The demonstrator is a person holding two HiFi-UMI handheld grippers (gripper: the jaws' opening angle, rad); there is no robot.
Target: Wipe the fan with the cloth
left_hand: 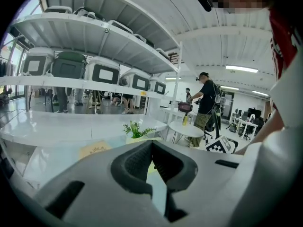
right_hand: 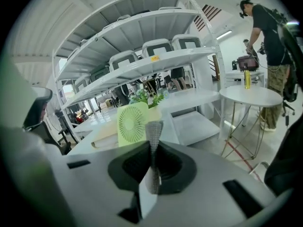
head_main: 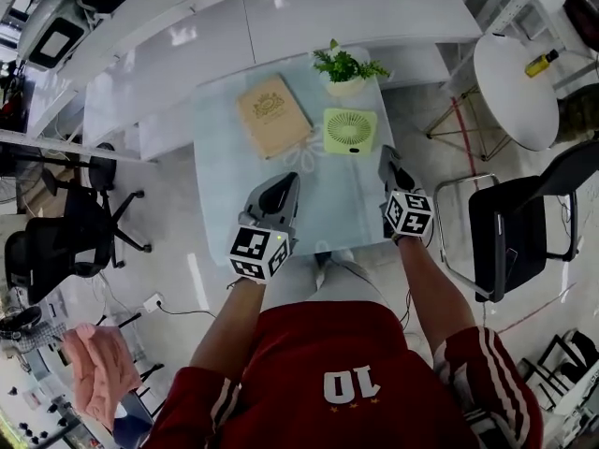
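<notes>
Both grippers hover over the near edge of a pale, glossy table (head_main: 328,199). The left gripper (head_main: 285,181) and the right gripper (head_main: 386,153) have their ribbed dark pads pressed together, with nothing between them. The fan (head_main: 350,130), a lime-green plastic square with rounded corners and a round slatted grille, sits just ahead of the right gripper. It is near a leafy potted plant (head_main: 346,66) and to the right of a tan, embossed book (head_main: 272,115). Nothing lies between the jaws and the fan. A crumpled pink cloth (head_main: 98,372) lies well apart at lower left. A black chair (head_main: 510,232) stands to the right, and a round white side table (head_main: 515,87) beyond it carries a yellow bottle (head_main: 543,62).
</notes>
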